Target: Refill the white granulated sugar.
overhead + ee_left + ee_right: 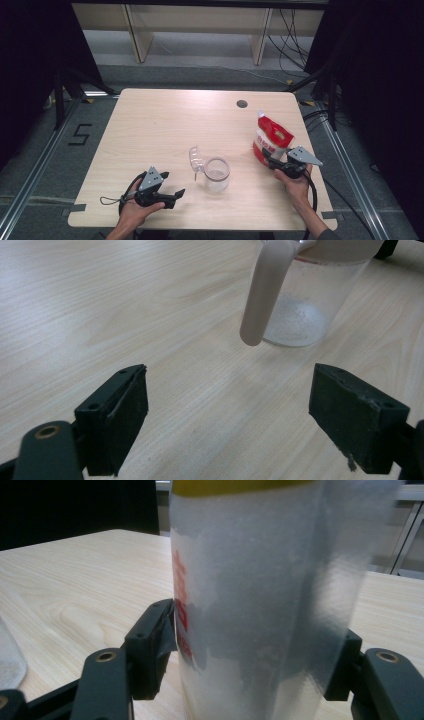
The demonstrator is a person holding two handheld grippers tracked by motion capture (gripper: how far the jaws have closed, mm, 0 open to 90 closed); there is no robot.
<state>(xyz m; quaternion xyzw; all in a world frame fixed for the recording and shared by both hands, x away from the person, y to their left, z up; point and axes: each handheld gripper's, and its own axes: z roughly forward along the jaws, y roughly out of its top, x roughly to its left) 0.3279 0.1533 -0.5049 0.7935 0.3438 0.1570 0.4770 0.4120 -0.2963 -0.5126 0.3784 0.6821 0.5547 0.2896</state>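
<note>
A person's right gripper (274, 163) clamps the lower part of a red-and-white bag (270, 139) of white grains, holding it upright at the right side of the table (150, 125); in the right gripper view both jaws press against the bag (250, 610). The left gripper (172, 191), at the near left, stands wide open and holds nothing, its jaws pointing toward a clear jug (217, 174) near the table's middle. The jug (305, 295) has a little white residue at the bottom. A clear lid (195, 159) lies just left of the jug.
</note>
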